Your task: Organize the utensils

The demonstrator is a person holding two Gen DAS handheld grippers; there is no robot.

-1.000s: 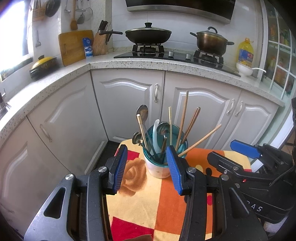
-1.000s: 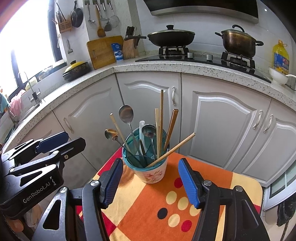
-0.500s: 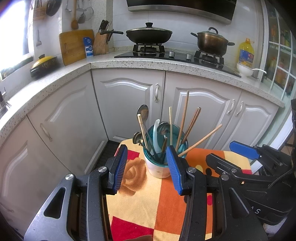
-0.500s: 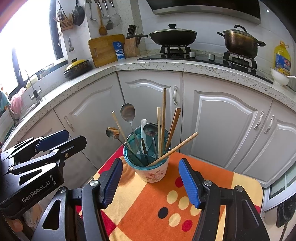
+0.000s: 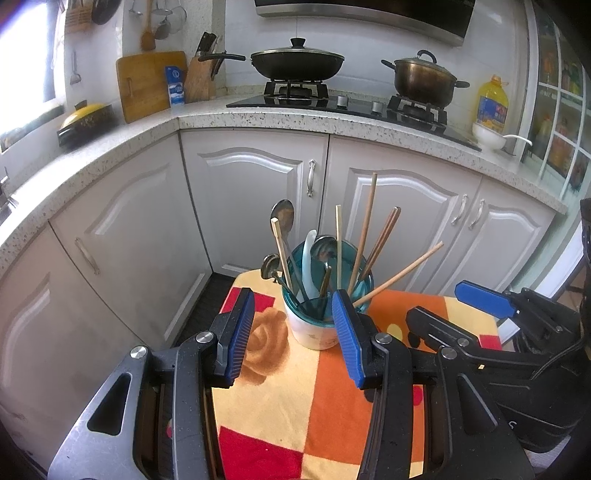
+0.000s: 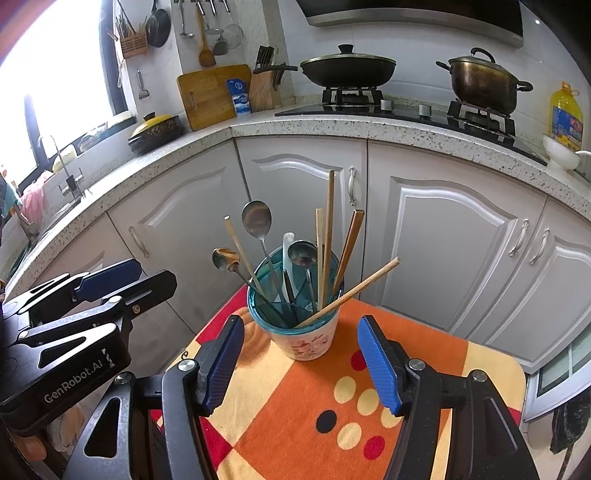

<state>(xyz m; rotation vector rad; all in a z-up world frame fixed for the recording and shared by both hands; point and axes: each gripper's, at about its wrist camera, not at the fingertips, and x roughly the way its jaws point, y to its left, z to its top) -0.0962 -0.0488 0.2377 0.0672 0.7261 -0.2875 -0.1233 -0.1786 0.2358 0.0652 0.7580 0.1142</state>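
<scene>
Up front in the left wrist view, the utensil cup [image 5: 314, 325] is seen standing on the patterned cloth [image 5: 295, 406], and the left tool [image 5: 295, 336] is held released just short of it, nothing gripped. Over in the right wrist view, the right tool [image 6: 301, 362] is likewise spread wide and empty, with chopsticks [image 6: 327, 236] and spoons [image 6: 256, 221] poking out of the cup [image 6: 306, 339] beyond its tips.

Kitchen corner, daylight from the left.
Speckled stone worktop [image 6: 332, 127] runs in an L over white panelled cabinet doors [image 6: 454, 251]. Bright window [image 6: 55, 74] at left, above a sink tap [image 6: 68, 173]. White tiled wall [image 5: 236, 33] behind a gas hob [image 5: 332, 101]; range hood [image 5: 362, 14] overhead. Glazed white-framed door [image 5: 561, 110] at right. Dark floor [image 5: 207, 295] along the cabinets.
</scene>
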